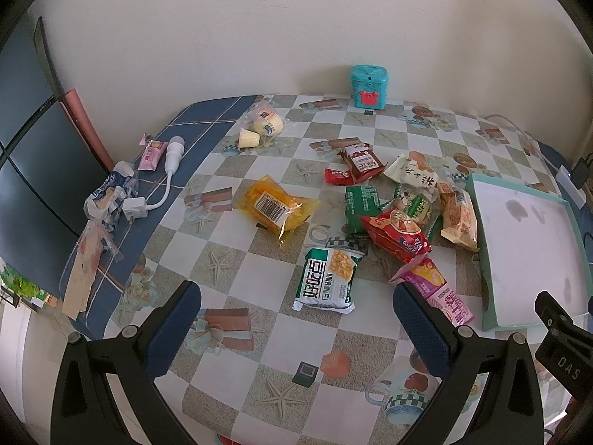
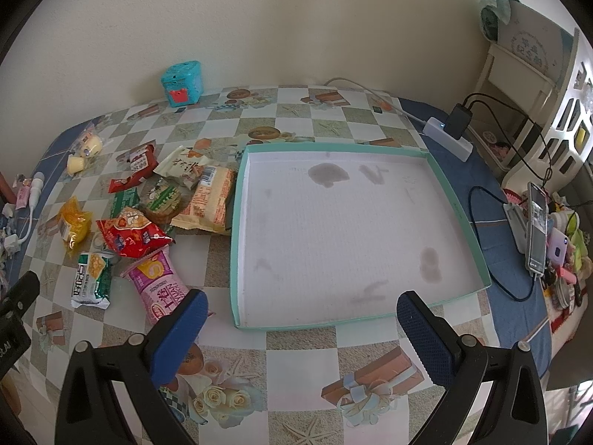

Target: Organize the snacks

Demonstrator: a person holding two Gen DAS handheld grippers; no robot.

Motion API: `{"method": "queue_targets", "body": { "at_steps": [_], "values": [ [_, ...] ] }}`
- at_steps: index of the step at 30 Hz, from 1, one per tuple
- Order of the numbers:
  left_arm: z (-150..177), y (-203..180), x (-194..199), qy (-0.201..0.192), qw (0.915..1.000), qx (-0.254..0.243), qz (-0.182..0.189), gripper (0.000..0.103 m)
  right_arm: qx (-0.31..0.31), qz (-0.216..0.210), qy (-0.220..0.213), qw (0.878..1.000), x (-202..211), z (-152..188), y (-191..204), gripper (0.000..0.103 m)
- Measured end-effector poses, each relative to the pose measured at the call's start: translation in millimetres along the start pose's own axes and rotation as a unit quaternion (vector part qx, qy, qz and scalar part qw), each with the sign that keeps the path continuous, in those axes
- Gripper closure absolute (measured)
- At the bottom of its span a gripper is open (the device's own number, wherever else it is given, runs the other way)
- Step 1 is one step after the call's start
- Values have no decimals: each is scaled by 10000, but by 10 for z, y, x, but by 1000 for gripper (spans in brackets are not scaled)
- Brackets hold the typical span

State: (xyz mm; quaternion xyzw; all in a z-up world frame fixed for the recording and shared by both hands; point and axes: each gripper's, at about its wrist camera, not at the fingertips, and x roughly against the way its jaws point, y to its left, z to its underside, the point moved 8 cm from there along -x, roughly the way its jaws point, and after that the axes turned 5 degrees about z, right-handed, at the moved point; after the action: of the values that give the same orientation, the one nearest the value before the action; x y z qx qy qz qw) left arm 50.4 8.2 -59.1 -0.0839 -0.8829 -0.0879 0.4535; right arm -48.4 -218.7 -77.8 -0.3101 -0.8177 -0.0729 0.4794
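Several snack packets lie loose on the checked tablecloth: a green-white packet, a yellow packet, a red packet, a pink packet and an orange-beige packet. A shallow teal-rimmed tray with a stained white floor holds nothing. My left gripper is open and empty, above the table just short of the green-white packet. My right gripper is open and empty at the tray's near rim. The pink packet lies by its left finger.
A teal toy box stands at the back by the wall. Jelly cups, a white charger with cable and wrappers lie left. A power strip, phone and clutter sit right of the tray.
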Motion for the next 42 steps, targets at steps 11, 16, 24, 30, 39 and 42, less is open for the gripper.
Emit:
{"method": "queue_targets", "body": {
  "at_steps": [11, 16, 24, 30, 39, 42],
  "values": [
    [15, 37, -36, 8, 9999, 103, 13, 0, 39, 8, -12, 10000, 12, 19, 51, 0],
    [17, 33, -50, 5, 9999, 107, 18, 0, 39, 9, -16, 10000, 11, 19, 54, 0],
    [26, 34, -52, 14, 9999, 123, 12, 0, 53, 0, -18, 10000, 12, 10, 66, 0],
    [5, 282, -172, 201, 9983, 550, -12, 0, 158, -555, 34, 9983, -5, -55, 297, 0],
    [93, 393, -671, 909, 9917, 834, 368, 0, 991, -1344, 608, 9841, -197, 106, 998, 0],
    [112, 291, -848, 1142, 9889, 742, 587, 0, 1065, -1397, 813, 9811, -336, 149, 1120, 0]
  ]
}}
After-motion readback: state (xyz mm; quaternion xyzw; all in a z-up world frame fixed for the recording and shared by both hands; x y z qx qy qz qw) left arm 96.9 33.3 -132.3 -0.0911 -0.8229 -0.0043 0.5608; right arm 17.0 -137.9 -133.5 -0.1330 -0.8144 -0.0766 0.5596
